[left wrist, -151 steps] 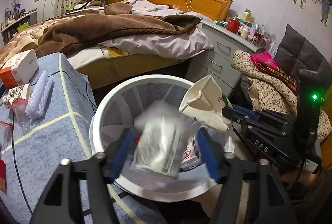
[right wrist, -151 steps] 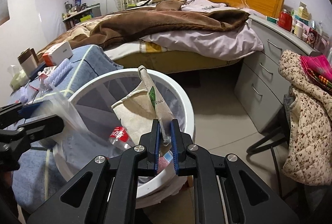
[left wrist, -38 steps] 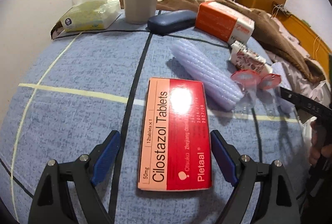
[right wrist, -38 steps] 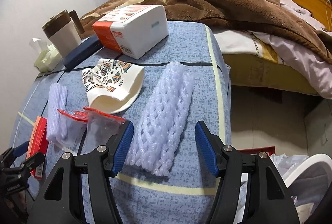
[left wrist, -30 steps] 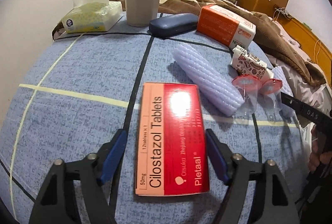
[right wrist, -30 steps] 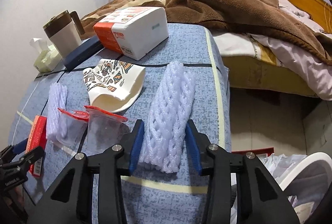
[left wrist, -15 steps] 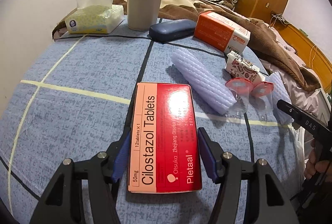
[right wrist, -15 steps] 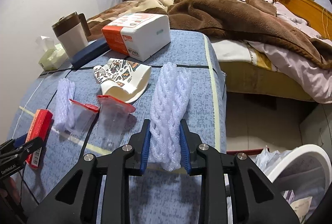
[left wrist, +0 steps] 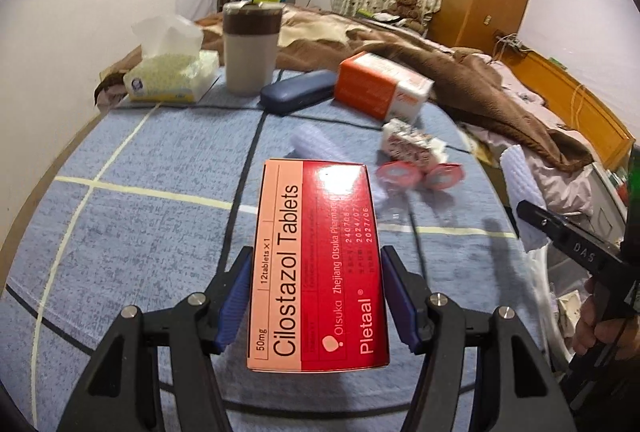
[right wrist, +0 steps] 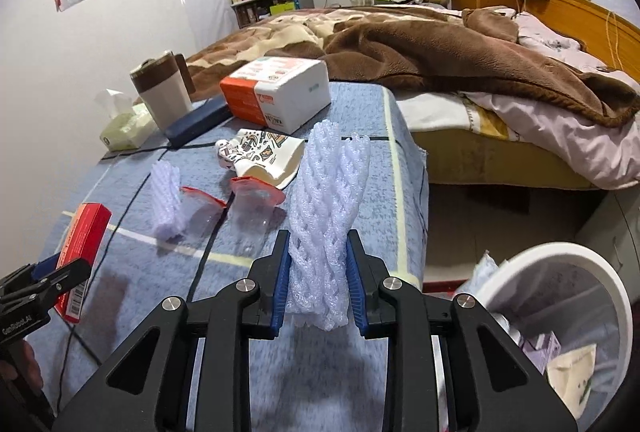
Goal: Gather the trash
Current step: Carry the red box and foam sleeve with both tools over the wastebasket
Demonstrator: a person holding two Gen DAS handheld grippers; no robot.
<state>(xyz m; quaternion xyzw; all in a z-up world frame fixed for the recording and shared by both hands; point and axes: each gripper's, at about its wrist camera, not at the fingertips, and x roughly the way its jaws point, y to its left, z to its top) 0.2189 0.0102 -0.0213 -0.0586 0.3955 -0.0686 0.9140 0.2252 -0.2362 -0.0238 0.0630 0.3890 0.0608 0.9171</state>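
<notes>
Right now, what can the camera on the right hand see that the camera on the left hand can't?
Only the right wrist view shows the white trash bin with rubbish inside, beside the table, and the right gripper squeezing the foam net. Only the left wrist view shows the words on top of the red tablet box, which the left gripper holds. Both show the mug, tissue pack and orange-and-white box.

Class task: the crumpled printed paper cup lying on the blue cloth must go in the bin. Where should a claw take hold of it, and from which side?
Grip the printed paper cup across its flattened open end, coming from above. It lies on its side, squashed thin, so its edges give the narrowest span. The clear red-rimmed cups crowd its near side, and the orange-and-white box sits just behind.
</notes>
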